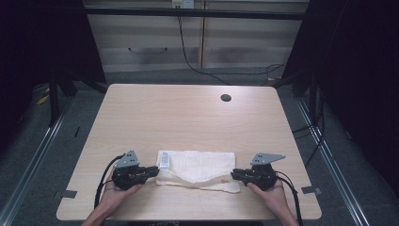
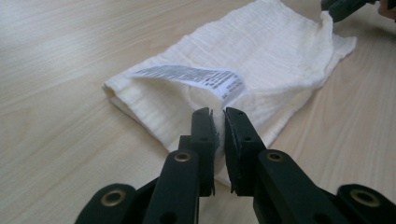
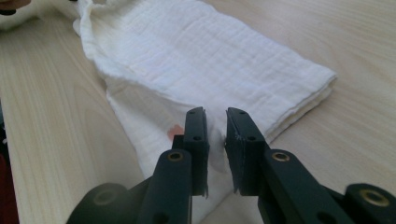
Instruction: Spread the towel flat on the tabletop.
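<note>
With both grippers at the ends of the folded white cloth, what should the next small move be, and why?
Probably draw both grippers back off the cloth. The left gripper and right gripper each show a narrow gap over cloth that lies flat on the table, so the fold looks set down.

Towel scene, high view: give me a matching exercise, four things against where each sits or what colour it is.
Things:
1. towel
2. label
3. round hole
4. pink spot

Descriptions:
A. far side of the table, right of middle
B. printed strip at the towel's left end
C. white, folded, between the two claws
D. on the cloth by the right claw

Pairs: 1-C, 2-B, 3-A, 4-D
</note>
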Demonstrator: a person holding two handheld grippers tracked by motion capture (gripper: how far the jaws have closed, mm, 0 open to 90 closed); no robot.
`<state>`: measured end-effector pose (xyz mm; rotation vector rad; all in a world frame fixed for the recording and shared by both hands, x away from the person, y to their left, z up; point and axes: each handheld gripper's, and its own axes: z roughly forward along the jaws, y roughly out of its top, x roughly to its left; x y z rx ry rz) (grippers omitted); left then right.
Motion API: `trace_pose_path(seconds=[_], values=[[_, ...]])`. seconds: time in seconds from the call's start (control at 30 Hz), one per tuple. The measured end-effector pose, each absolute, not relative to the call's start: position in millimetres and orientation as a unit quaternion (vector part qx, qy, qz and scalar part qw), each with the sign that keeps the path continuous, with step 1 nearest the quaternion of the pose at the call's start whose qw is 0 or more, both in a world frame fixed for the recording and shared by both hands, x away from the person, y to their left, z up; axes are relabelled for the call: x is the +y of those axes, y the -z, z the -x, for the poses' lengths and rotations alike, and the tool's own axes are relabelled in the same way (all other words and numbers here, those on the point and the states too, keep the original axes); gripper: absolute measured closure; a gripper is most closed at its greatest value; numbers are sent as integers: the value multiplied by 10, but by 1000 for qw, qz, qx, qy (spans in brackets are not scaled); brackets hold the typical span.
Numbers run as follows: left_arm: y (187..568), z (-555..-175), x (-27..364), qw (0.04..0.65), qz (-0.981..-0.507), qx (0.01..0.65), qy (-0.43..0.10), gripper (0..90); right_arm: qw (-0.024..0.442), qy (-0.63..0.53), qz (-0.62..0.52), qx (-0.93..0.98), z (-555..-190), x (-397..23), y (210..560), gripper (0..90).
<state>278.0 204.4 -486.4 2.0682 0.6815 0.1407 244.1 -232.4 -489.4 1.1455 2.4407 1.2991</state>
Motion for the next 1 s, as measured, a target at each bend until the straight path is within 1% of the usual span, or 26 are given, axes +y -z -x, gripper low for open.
trace_pose_path(seconds=[0.07, 0.17, 0.37, 0.57, 0.67, 0.77, 0.83, 0.87, 0.9, 1.0], values=[[4875, -2743, 2042, 457, -844, 276, -53, 797, 74, -425, -379, 819, -2429, -2301, 4909, 752], [4858, -2679, 2046, 451, -849, 269, -58, 782, 74, -424, -379, 819, -2424, -2297, 4908, 731], [4818, -2611, 2175, 469, -836, 278, -59, 733, 82, -410, -385, 823, -2328, -2328, 4902, 644], [4811, -2612, 2336, 478, -823, 302, -60, 698, 85, -417, -395, 814, -2293, -2417, 4845, 594], [4772, -2644, 2377, 494, -810, 311, -59, 692, 90, -422, -401, 808, -2296, -2464, 4812, 591], [4736, -2686, 2371, 496, -808, 312, -65, 690, 95, -426, -407, 803, -2343, -2487, 4803, 609], [4740, -2734, 2337, 498, -806, 315, -62, 691, 98, -426, -403, 804, -2384, -2474, 4799, 627], [4745, -2770, 2310, 494, -809, 314, -64, 696, 98, -426, -400, 806, -2445, -2442, 4788, 655], [4749, -2812, 2273, 490, -810, 315, -62, 696, 98, -426, -400, 806, -2445, -2442, 4788, 655], [4769, -2977, 2141, 484, -815, 315, -52, 725, 99, -430, -397, 805, -2612, -2407, 4771, 698]])
